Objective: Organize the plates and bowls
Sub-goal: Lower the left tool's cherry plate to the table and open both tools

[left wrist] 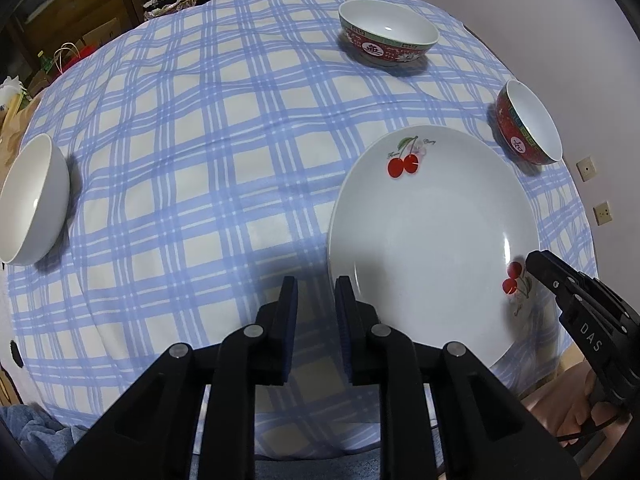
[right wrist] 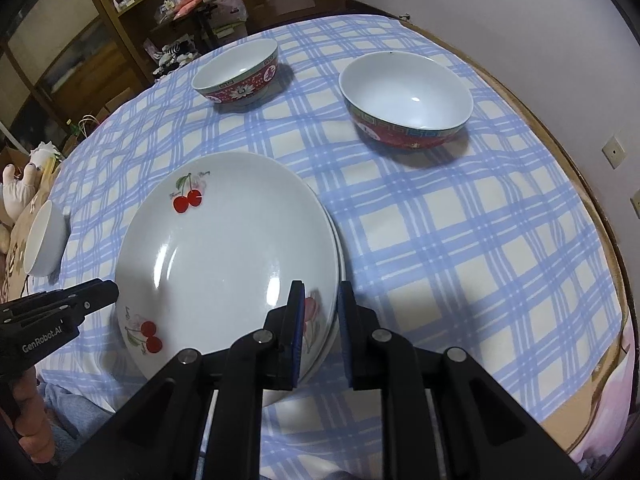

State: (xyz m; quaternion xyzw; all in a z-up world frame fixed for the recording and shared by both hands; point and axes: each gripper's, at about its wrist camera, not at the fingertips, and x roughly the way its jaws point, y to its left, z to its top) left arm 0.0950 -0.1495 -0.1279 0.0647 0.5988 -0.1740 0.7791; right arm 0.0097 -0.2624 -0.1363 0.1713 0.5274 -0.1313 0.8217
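A white plate with cherry prints lies on a second plate, whose rim shows just beneath it on the right. My right gripper straddles the near right rim, and its pads seem to touch the plate on both sides. My left gripper stands at the plate's left rim, slightly open, with checked cloth showing in its gap. Two red patterned bowls stand upright at the far side. A plain white bowl sits at the left.
A blue and white checked cloth covers the round table, whose edge curves along the wall on the right. Cluttered wooden shelves stand behind the table. A person's hand holds the left gripper.
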